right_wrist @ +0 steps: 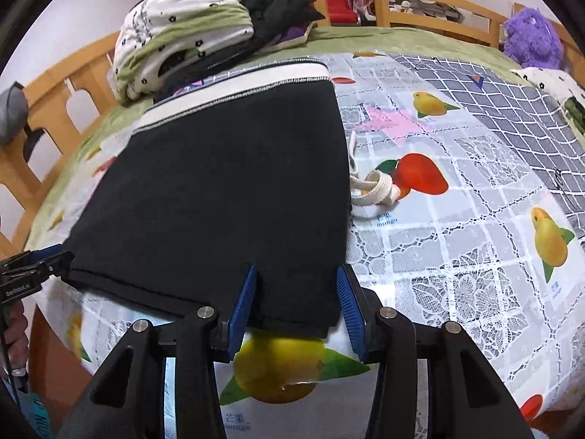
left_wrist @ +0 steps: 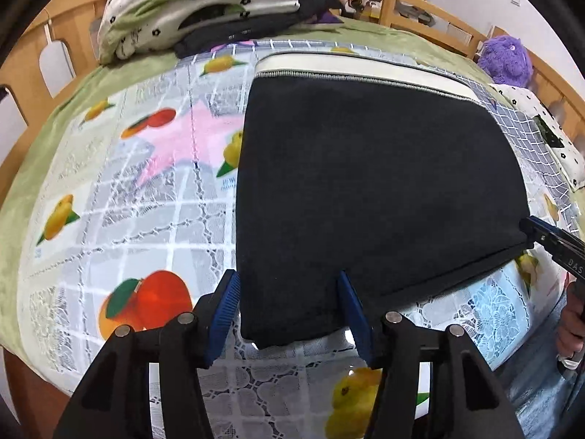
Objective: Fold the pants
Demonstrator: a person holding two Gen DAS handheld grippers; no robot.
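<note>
Pants folded, centre frame; left gripper and right gripper half-open, straddling near edge, not pinching. Next: probably final fold or withdraw.

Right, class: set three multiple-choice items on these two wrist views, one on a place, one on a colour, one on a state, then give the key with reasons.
1. Where does the white drawstring lie?
A. beside the pants' edge on the fruit-print cloth
B. on the purple plush toy
C. in the left gripper

2. What colour is the band at the far end of the black pants?
A. red
B. white
C. green

3. How do the pants lie?
A. hanging
B. crumpled
C. folded flat

Key: 1 A, it rests on the fruit-print cloth by the pants; 2 B, the white band shows there; 3 C, smooth with straight edges.
</note>
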